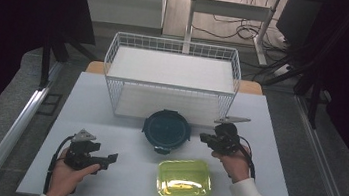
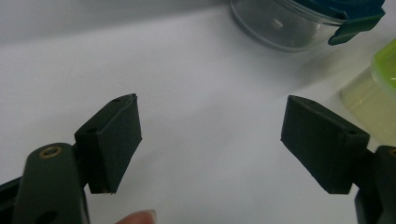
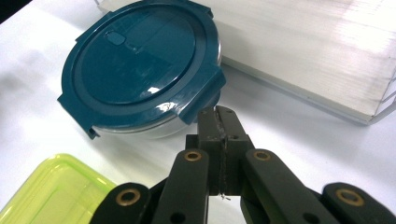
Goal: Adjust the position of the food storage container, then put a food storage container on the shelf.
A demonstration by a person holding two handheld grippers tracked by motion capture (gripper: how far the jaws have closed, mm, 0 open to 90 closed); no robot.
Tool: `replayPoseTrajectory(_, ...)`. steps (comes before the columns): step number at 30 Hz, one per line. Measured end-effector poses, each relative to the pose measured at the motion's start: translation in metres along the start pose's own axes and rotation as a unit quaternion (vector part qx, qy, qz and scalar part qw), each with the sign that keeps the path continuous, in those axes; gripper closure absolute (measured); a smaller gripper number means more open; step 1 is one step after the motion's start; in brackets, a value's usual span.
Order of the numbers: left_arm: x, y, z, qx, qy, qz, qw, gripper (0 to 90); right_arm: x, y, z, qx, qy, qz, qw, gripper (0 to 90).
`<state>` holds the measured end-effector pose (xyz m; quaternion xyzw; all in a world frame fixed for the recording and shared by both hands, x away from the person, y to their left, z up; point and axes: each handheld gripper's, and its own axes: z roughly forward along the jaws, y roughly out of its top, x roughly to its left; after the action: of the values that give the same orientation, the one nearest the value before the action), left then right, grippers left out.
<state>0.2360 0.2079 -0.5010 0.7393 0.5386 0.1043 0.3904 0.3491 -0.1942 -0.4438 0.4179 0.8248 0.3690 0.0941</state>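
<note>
On the table (image 1: 103, 170) we see a round lidded container (image 1: 166, 130) at the middle, just in front of a wire basket (image 1: 171, 80) that stands at the far edge. A rectangular lidded box (image 1: 184, 178) lies nearer us, just right of the round container and close to it. Our left gripper (image 1: 111, 159) rests left of the box, well apart. Our right gripper (image 1: 204, 138) sits just right of the round container.

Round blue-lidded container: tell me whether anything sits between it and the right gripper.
Nothing visible does. The right gripper, jaws shut, points at the round blue-lidded container across bare table; the green-lidded box lies off to the side.
</note>
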Motion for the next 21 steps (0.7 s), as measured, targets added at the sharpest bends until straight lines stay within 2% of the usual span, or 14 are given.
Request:
replayPoseTrajectory(2,0.0,0.0,-0.001,-0.001,0.0,0.003,1.0,20.0,0.0,-0.001,0.0,0.005,0.001,-0.005,1.0,89.3)
replayPoseTrajectory(4,0.0,-0.001,-0.002,0.0,0.001,0.005,1.0,20.0,-0.002,-0.003,-0.001,0.001,-0.001,0.002,1.0,89.2)
replayPoseTrajectory(12,-0.005,-0.003,-0.005,-0.001,0.002,0.009,1.0,20.1,-0.009,-0.012,-0.007,-0.01,0.024,0.027,0.9993,86.9)
replayPoseTrajectory(13,-0.006,-0.002,-0.004,-0.002,0.0,0.011,0.9999,20.1,-0.009,-0.013,-0.007,-0.011,0.026,0.03,0.9992,83.2)
replayPoseTrajectory(14,-0.008,-0.001,-0.004,-0.003,0.0,0.012,0.9999,20.0,-0.008,-0.013,-0.008,-0.014,0.024,0.031,0.9991,75.5)
replayPoseTrajectory(15,-0.009,-0.001,-0.003,-0.004,0.0,0.013,0.9999,19.7,-0.006,-0.014,-0.011,-0.023,0.015,0.035,0.999,55.3)
replayPoseTrajectory(16,-0.011,0.0,-0.003,-0.007,-0.001,0.014,0.9999,19.7,-0.006,-0.014,-0.011,-0.023,0.015,0.035,0.999,55.3)
replayPoseTrajectory(19,-0.011,0.004,-0.001,-0.005,-0.008,0.012,0.9999,17.7,-0.005,-0.013,-0.015,-0.03,0.011,0.051,0.9982,37.2)
replayPoseTrajectory(21,-0.011,0.006,0.002,-0.001,-0.014,0.008,0.9999,16.5,-0.007,-0.013,-0.015,-0.032,0.013,0.059,0.9977,31.5)
